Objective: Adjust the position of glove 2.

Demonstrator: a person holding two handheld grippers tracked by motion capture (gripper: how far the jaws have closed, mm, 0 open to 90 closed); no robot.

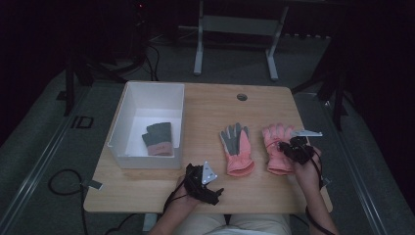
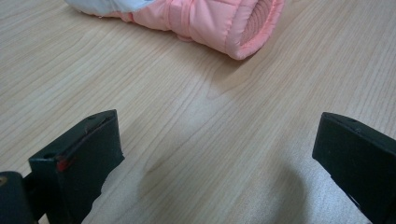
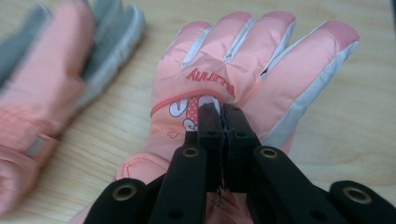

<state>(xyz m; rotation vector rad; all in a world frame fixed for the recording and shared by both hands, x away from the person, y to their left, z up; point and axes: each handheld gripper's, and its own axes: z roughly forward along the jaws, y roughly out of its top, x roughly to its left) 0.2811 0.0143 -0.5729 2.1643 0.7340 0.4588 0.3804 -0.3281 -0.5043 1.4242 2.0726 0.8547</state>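
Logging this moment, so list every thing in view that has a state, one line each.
Right gripper: shut on right pink glove.
Right pink glove: back up, fabric pinched.
Left gripper: open, holding nothing.
Left pink glove: flat, grey palm up.
White box: open-topped.
Grey glove: lying inside white box.

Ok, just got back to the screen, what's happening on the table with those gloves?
The right gripper is shut on a pinch of fabric on the back of the right-hand pink glove, which lies on the wooden table. The left gripper sits open over bare wood, near the cuff of the other pink glove, which lies grey palm up. A small grey and pink glove is already in the white box.
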